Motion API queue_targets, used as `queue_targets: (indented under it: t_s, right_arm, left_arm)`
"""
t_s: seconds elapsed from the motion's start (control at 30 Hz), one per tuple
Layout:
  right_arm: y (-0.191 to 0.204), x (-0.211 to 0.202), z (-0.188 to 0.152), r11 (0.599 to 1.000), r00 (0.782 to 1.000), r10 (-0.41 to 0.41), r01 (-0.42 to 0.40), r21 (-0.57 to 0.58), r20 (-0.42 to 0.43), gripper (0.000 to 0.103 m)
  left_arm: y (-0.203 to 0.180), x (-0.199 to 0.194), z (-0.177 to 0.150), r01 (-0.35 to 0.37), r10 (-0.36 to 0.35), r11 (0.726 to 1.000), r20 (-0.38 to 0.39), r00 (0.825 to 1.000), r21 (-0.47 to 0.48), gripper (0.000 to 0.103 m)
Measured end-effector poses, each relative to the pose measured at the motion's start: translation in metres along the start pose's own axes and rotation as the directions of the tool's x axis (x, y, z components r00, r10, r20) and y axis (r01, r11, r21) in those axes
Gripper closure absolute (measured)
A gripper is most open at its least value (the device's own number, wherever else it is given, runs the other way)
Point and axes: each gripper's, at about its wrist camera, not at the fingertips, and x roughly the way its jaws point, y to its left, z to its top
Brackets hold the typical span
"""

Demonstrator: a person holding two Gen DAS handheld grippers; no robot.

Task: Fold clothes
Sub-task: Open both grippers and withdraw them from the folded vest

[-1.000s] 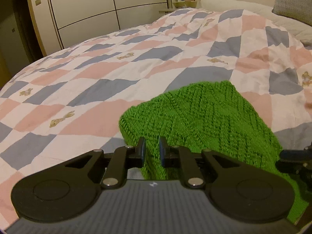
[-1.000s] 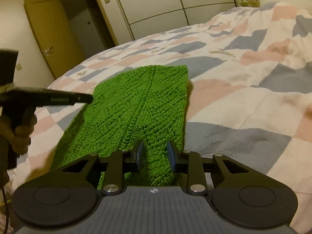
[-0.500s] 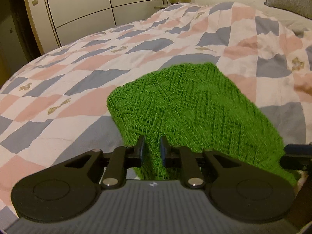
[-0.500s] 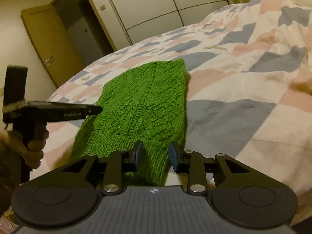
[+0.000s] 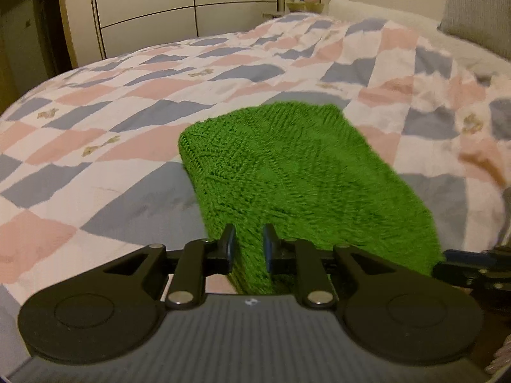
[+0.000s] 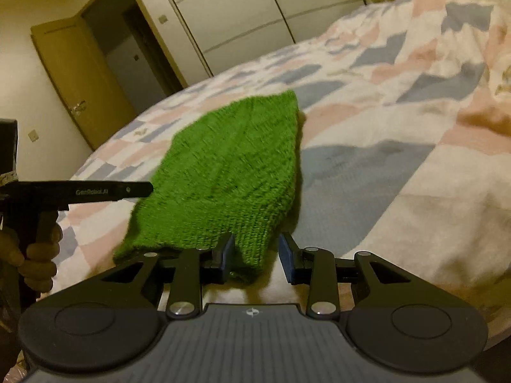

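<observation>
green knit (image 5: 287, 172) is lying doubled on the quilt (image 5: 95, 146), near edge raised | left gripper (image 5: 249, 249) is clamping that edge | right gripper (image 6: 255, 255) is parted, knit between its pads | step judged: fold being set; next calls for lowering flat

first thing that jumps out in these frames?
The bright green knit garment lying folded on the pink-and-grey patchwork bedspread. The left gripper pinches its near edge; the right gripper stands open around the other near corner.
</observation>
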Motion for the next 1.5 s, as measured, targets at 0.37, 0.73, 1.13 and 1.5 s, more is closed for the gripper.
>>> queue_targets:
  t_s: [0.37,0.73,1.13,1.5]
  right_arm:
    - [0.001,-0.017,-0.01,0.999,1.0,-0.001,0.001,0.039,-0.002,0.068]
    - [0.002,-0.031,-0.021,0.997,1.0,-0.001,0.003,0.077,-0.019,0.062]
    - [0.009,-0.04,-0.026,0.996,1.0,-0.001,0.003,0.084,-0.03,0.054]
    - [0.02,-0.046,-0.022,0.998,1.0,0.003,-0.002,0.066,-0.017,0.045]
  left_arm:
    - [-0.009,-0.022,-0.041,-0.046,0.044,0.999,-0.044,0.998,-0.028,0.085]
    - [-0.006,-0.057,-0.062,-0.108,0.095,0.99,-0.132,0.987,-0.096,0.077]
    - [0.014,-0.092,-0.07,-0.064,0.046,0.978,-0.092,0.995,-0.199,0.066]
    - [0.021,-0.098,-0.073,-0.016,0.001,0.97,-0.064,0.998,-0.243,0.062]
